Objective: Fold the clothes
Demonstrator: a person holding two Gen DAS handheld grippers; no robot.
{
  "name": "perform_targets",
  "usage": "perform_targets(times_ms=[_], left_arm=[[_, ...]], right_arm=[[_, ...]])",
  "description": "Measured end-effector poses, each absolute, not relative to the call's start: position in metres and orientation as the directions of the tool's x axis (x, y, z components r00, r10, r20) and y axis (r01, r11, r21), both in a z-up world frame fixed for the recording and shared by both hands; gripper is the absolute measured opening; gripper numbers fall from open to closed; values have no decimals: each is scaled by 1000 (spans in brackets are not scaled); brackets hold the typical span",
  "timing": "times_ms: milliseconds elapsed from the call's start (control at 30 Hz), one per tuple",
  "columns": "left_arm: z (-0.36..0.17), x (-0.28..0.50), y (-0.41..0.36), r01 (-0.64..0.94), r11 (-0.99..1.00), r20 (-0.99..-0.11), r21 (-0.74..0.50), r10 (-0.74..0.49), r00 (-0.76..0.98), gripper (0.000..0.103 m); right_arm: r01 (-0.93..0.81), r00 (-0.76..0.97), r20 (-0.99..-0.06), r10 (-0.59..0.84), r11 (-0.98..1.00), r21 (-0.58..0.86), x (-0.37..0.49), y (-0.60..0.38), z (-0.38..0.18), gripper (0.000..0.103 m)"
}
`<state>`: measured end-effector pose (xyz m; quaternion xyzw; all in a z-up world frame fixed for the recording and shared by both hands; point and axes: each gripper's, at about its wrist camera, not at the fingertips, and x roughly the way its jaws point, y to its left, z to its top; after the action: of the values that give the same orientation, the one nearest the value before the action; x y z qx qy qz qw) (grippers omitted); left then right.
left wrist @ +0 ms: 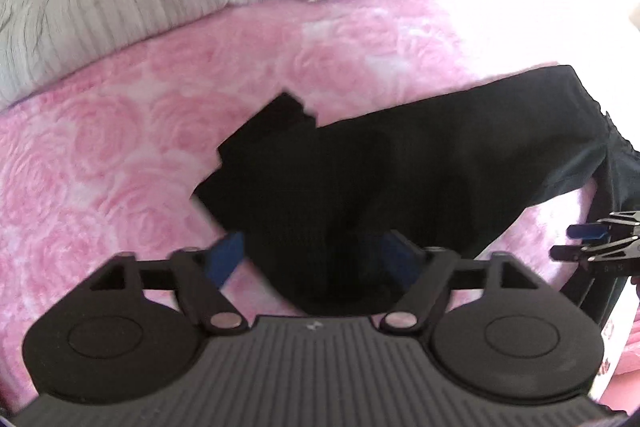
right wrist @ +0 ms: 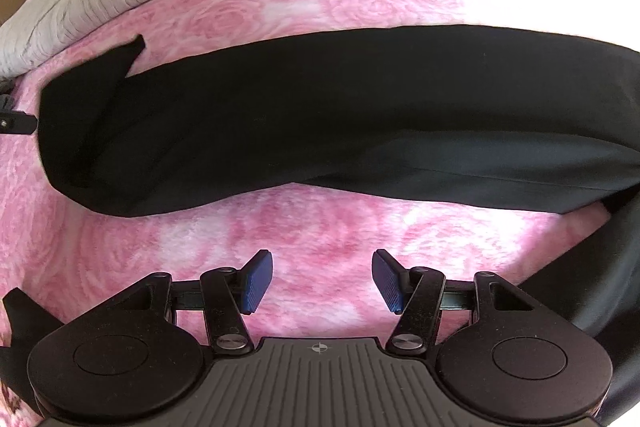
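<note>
Black garment (right wrist: 320, 115) lies as a long band across the pink bed (right wrist: 304, 219), roughly folded lengthwise; more folds likely left. Left gripper (left wrist: 316, 259) wide open over its 9 o'clock end, gripping nothing. Right gripper (right wrist: 322, 281) half open, empty, at 6 o'clock.

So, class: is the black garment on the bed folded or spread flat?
Folded, at least partly: the black garment shows one layer lapped over another along its near edge.
</note>
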<state>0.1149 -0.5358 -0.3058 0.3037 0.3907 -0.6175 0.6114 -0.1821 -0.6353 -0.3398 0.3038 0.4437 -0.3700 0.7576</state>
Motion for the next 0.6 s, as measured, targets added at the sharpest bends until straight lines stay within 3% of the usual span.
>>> perform_targets(times_ms=[233, 333, 367, 400, 433, 467, 600], left_arm=[[-372, 141, -578, 948, 317, -907, -1, -399, 133, 68], [-377, 163, -575, 918, 387, -910, -82, -405, 89, 68], [-378, 168, -572, 907, 399, -909, -133, -415, 50, 57], [-377, 173, -568, 896, 403, -905, -185, -426, 5, 28], [-376, 177, -564, 884, 402, -898, -238, -438, -43, 11], [-371, 180, -557, 875, 407, -890, -262, -453, -56, 3], [-334, 192, -504, 858, 458, -864, -233, -502, 34, 5]], right_arm=[[833, 330, -890, -315, 541, 118, -183, -624, -338, 59], [842, 316, -890, -328, 529, 104, -188, -619, -340, 59], [846, 311, -891, -331, 523, 101, -190, -617, -341, 59], [850, 307, -891, -333, 518, 99, -192, -614, -342, 59], [853, 303, -893, -332, 513, 99, -193, -612, -344, 59], [855, 299, -895, -330, 508, 99, -193, -609, -346, 59], [870, 302, -900, -313, 476, 126, -190, -598, -344, 59]])
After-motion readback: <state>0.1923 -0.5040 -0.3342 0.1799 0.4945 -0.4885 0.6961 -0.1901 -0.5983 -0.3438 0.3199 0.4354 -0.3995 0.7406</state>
